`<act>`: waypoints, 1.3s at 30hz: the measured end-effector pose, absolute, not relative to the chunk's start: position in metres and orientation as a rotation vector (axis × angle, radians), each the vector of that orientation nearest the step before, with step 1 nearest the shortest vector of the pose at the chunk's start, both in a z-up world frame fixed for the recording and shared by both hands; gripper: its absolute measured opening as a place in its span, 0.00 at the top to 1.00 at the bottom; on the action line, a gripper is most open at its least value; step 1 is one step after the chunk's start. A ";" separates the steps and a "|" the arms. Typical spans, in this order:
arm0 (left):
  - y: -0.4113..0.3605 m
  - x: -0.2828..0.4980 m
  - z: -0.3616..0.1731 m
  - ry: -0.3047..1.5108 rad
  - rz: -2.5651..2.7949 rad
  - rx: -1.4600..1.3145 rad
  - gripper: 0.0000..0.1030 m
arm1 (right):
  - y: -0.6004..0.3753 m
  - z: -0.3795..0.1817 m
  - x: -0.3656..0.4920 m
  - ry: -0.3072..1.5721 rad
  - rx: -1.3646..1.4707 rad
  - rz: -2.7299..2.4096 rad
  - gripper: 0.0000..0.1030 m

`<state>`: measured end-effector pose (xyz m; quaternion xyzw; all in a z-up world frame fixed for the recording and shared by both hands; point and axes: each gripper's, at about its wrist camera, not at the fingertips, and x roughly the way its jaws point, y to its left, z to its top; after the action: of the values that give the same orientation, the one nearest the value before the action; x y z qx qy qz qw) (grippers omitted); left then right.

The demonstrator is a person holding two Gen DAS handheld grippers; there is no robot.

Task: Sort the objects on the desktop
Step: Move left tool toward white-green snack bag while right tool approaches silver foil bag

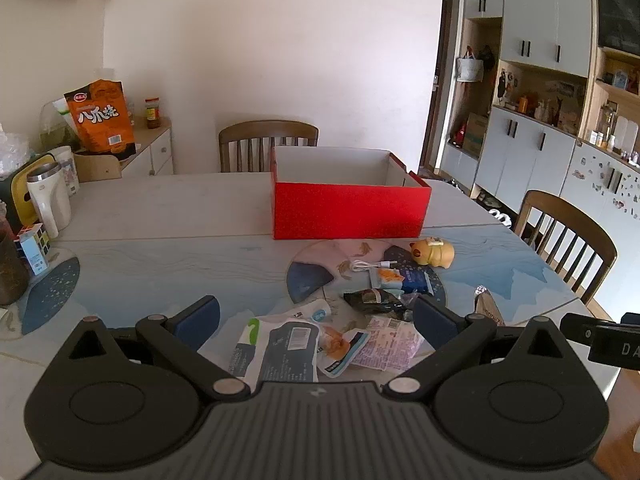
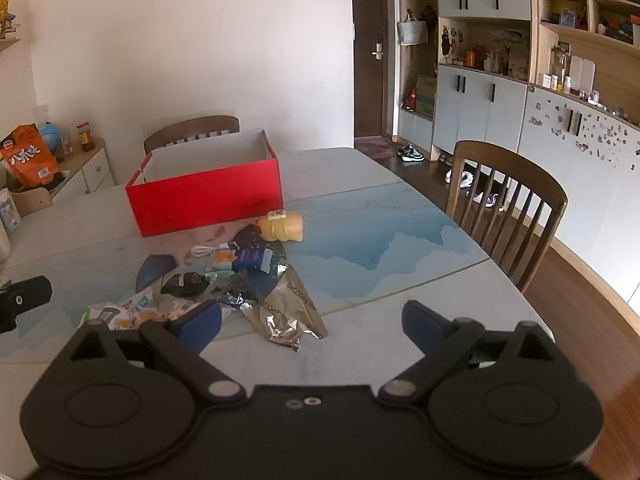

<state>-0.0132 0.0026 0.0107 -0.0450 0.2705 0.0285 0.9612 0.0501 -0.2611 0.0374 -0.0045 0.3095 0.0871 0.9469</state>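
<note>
A red open box (image 1: 348, 210) (image 2: 206, 200) with a white inside stands on the table. In front of it lies a heap of snack wrappers (image 1: 304, 340) (image 2: 188, 284), a yellow toy (image 1: 434, 253) (image 2: 282, 226), a white cable (image 1: 366, 266) (image 2: 206, 249) and a silver foil bag (image 2: 290, 304). My left gripper (image 1: 316, 316) hovers open just above the near wrappers, nothing between its pads. My right gripper (image 2: 312, 320) is open too, with the foil bag just beyond its fingertips. Part of the other gripper shows at each view's edge.
Two wooden chairs (image 1: 268, 144) (image 2: 508, 208) stand at the table's far and right sides. A white mug (image 1: 50, 200), a puzzle cube (image 1: 34, 246) and a dark jar (image 1: 10, 268) crowd the left edge. An orange snack bag (image 1: 102, 116) sits on a side cabinet.
</note>
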 end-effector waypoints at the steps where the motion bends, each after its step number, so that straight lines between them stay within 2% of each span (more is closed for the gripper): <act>1: 0.002 -0.013 0.011 0.548 0.060 -0.093 0.00 | -0.262 0.037 0.050 0.630 -0.010 0.180 0.05; 19: 0.009 0.002 -0.001 0.558 0.108 -0.119 0.00 | -0.266 0.025 0.066 0.616 -0.065 0.249 0.08; 27: 0.017 0.027 -0.031 0.594 0.052 -0.046 0.00 | -0.254 0.002 0.094 0.659 -0.083 0.243 0.13; 39: 0.040 0.063 -0.074 0.696 0.046 -0.040 0.00 | -0.232 -0.037 0.136 0.709 -0.156 0.254 0.13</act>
<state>0.0631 0.0401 -0.0741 -0.0196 0.3409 0.0224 0.9396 0.1364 -0.2315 -0.0371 -0.0763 0.3458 0.1237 0.9270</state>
